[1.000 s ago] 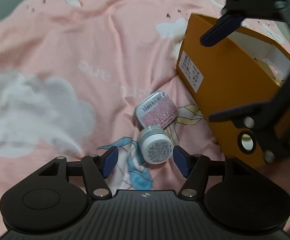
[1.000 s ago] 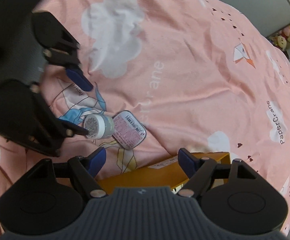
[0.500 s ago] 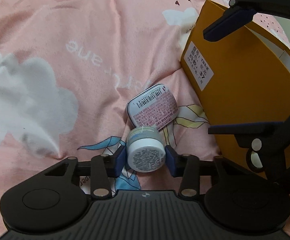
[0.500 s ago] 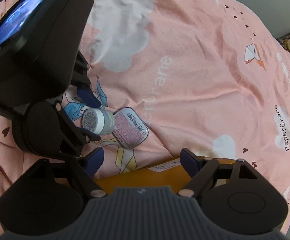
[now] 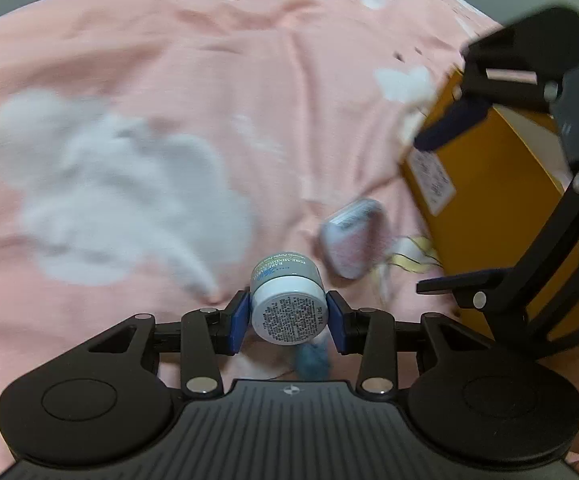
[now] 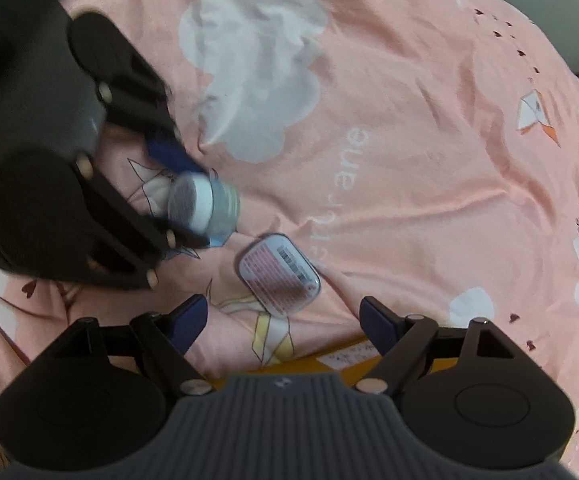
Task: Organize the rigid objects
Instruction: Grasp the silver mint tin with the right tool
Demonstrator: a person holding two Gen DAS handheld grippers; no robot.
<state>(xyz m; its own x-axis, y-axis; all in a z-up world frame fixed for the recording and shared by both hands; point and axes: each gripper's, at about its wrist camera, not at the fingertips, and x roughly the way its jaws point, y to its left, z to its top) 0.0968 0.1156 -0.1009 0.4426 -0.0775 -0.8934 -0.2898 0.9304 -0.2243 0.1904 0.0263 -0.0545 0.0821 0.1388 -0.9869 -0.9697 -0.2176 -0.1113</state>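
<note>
Left claw (image 5: pixel 287 318): blue pads clamped on either side of small cream jar (image 5: pixel 287 300), jar lifted clear of pink bedsheet (image 5: pixel 169 80), printed base toward camera. Flat rounded tin (image 6: pixel 278 274) lies on sheet, near jar, just beside orange box (image 5: pixel 485 216). Right claw (image 6: pixel 283 320): jaws wide apart, nothing btwn them, hanging over box edge and tin.

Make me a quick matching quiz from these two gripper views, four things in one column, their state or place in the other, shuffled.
Things:
1. small jar
2. flat tin
3. orange box
4. right gripper

States:
A. open, gripping nothing
B. lying flat on the pink sheet
C. clamped in the left gripper
D. standing open at the sheet's edge

Pairs: 1-C, 2-B, 3-D, 4-A
</note>
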